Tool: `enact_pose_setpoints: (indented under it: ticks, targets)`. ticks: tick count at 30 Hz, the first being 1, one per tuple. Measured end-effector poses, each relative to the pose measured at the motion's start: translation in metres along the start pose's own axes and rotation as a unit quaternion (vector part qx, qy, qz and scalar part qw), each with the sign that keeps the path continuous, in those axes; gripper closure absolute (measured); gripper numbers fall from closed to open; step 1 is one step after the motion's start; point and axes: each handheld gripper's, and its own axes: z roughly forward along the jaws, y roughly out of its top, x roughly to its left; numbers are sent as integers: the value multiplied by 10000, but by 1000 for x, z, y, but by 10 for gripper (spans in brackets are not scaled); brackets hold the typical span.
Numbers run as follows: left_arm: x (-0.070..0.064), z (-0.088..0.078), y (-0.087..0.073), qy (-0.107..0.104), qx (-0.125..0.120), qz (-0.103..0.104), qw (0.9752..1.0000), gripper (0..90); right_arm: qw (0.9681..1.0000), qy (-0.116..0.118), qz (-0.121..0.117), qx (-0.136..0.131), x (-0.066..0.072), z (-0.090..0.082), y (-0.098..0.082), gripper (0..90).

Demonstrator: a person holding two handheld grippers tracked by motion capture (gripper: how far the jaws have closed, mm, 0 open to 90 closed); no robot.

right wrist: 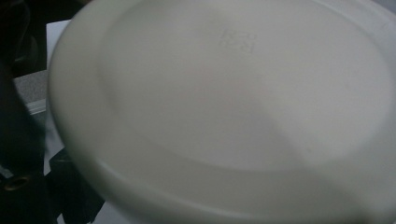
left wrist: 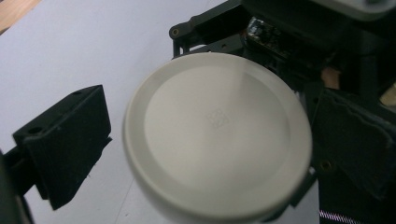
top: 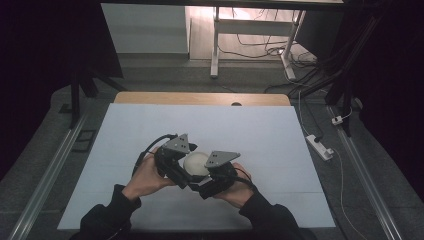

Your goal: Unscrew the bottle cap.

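White lid (right wrist: 224,107) blocks, perhaps held.

The embossed mark on the white lid (left wrist: 217,140) is too faint to read.

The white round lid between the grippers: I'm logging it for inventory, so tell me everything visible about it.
The lid is off-white, round, smooth and looks like plastic, with a raised rim around a flat centre that bears a small faint embossed mark. It is held above the pale table between the left gripper and right gripper, tilted. Which jaws actually clamp it can't be told.
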Motion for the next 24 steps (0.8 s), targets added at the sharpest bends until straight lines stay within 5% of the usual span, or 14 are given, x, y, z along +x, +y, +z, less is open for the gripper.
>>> enact_pose_setpoints:
  ticks: [4, 10, 16, 24]
  targets:
    - [1, 0, -2, -267, 378, 528, 9975, 0, 9998, 185, -63, -47, 2, 0, 0, 67]
    - [7, 3, -2, -687, 360, 651, 9949, 4, 9988, 413, -239, -92, 8, 0, 2, 67]
    - [7, 4, 0, -1018, 349, 1001, 9891, 67, 9977, 557, -373, -125, 11, -2, 3, 67]
    - [3, 6, 1, -611, 215, 749, 9951, 75, 9990, 326, -290, -117, 7, -4, 3, 67]
